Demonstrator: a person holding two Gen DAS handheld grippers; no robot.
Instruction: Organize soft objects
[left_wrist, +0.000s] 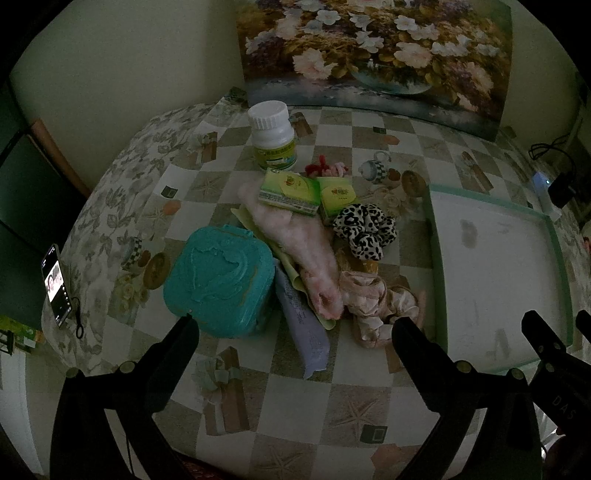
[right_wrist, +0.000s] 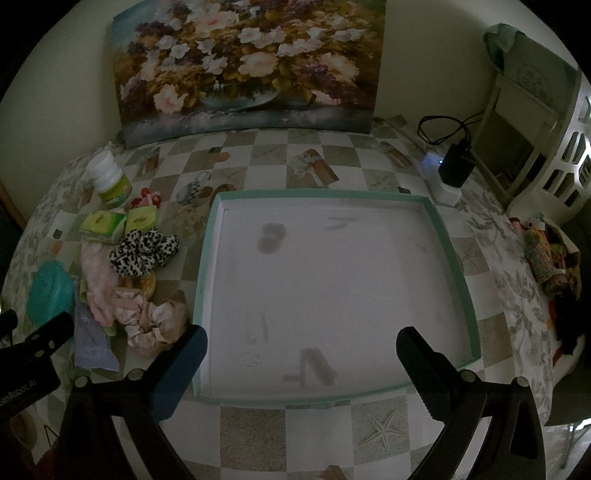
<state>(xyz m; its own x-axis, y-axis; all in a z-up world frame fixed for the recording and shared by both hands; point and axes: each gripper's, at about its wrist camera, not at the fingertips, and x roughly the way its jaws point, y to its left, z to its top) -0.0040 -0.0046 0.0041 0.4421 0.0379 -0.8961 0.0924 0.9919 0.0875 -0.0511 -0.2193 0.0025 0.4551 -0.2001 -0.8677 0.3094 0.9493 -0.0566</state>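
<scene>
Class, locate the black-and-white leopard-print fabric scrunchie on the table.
The black-and-white leopard-print fabric scrunchie lies in the pile left of the shallow green-rimmed white tray, just in front of the small yellow-green cardboard boxes and behind the pink satin scrunchie.

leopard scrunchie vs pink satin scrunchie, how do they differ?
Pattern: the leopard scrunchie is black-and-white spotted, the pink satin scrunchie plain pale pink and shiny. Place: the leopard scrunchie lies farther back beside the green boxes, the pink satin scrunchie nearest the left gripper. Both are ruffled fabric rings outside the tray.
</scene>
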